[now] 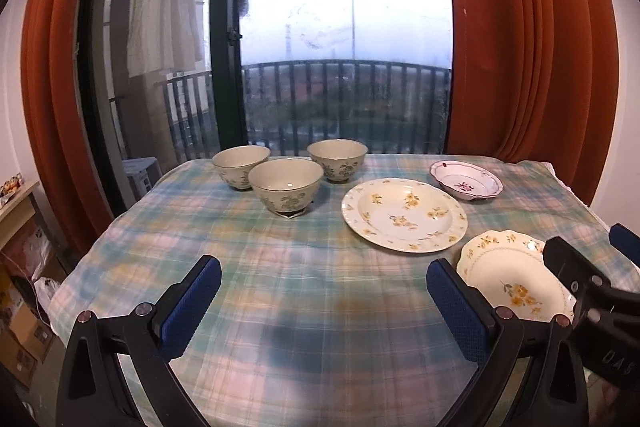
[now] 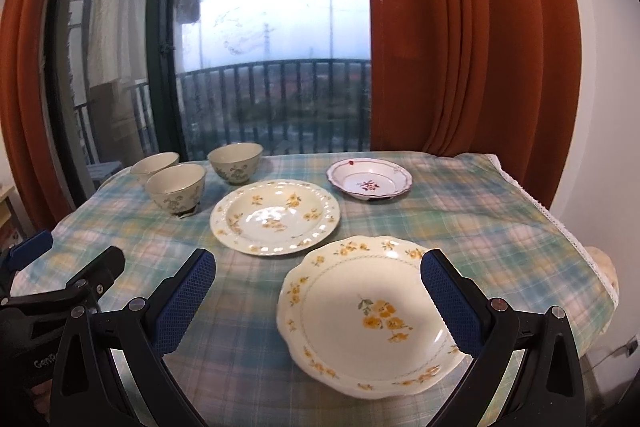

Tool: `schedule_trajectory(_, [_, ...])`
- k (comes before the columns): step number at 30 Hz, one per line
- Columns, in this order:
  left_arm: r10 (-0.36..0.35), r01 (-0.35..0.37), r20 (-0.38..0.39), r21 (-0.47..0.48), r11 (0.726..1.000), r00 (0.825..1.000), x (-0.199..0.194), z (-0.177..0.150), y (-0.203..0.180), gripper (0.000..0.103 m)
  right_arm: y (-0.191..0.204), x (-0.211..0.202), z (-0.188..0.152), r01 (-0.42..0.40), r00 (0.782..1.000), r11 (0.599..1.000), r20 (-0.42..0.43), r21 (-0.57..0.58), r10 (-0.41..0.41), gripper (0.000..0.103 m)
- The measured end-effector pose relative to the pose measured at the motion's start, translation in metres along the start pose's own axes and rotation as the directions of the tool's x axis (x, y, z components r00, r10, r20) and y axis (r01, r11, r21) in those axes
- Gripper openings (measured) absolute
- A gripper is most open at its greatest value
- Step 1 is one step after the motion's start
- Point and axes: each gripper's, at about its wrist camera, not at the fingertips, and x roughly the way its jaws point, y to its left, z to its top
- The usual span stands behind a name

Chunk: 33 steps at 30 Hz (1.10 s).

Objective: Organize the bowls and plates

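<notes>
Three cream bowls with grey flower prints stand at the far left of the table: one in front (image 1: pixel 285 187) (image 2: pixel 176 188), one behind left (image 1: pixel 240 165) (image 2: pixel 154 163), one to the right (image 1: pixel 337 159) (image 2: pixel 235 161). A large yellow-flowered plate (image 1: pixel 404 214) (image 2: pixel 275 215) lies mid-table. A small plate with a red flower (image 1: pixel 466 179) (image 2: pixel 369 180) lies beyond it. A scalloped yellow-flowered plate (image 2: pixel 370 313) (image 1: pixel 514 277) is nearest. My left gripper (image 1: pixel 324 305) is open above bare cloth. My right gripper (image 2: pixel 318 301) is open, hovering over the scalloped plate's left part.
A plaid cloth (image 1: pixel 320 327) covers the table, whose right edge (image 2: pixel 576 247) has lace trim. Orange curtains (image 2: pixel 472 27) and a glass balcony door (image 1: pixel 344 27) stand behind. Boxes and a shelf (image 1: pixel 16 267) sit at the left below the table.
</notes>
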Motion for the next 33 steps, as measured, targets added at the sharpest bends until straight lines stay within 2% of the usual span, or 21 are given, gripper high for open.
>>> schedule_trajectory(5, [0.039,-0.038,0.025,-0.014,0.999,0.999,-0.009,-0.004,0.013,0.103,0.014,-0.007,-0.012,0.008,0.999,1.000,0.032,-0.014,-0.008,0.103])
schedule_trajectory(9, [0.020,-0.020,0.016,-0.005,1.000,1.000,-0.010,-0.005,0.018,0.103,0.018,-0.011,-0.014,-0.002,0.998,0.999,0.056,0.036,0.000,0.103])
schedule_trajectory(26, [-0.007,0.007,0.013,0.007,1.000,1.000,0.000,0.001,0.011,0.103,0.017,-0.006,-0.012,0.040,0.999,0.998,0.004,0.051,-0.040,0.103])
schedule_trajectory(33, [0.020,-0.020,0.038,0.002,1.000,0.999,0.001,0.007,0.004,0.103,0.012,0.000,-0.002,0.020,1.000,0.999,0.011,0.036,-0.021,0.103])
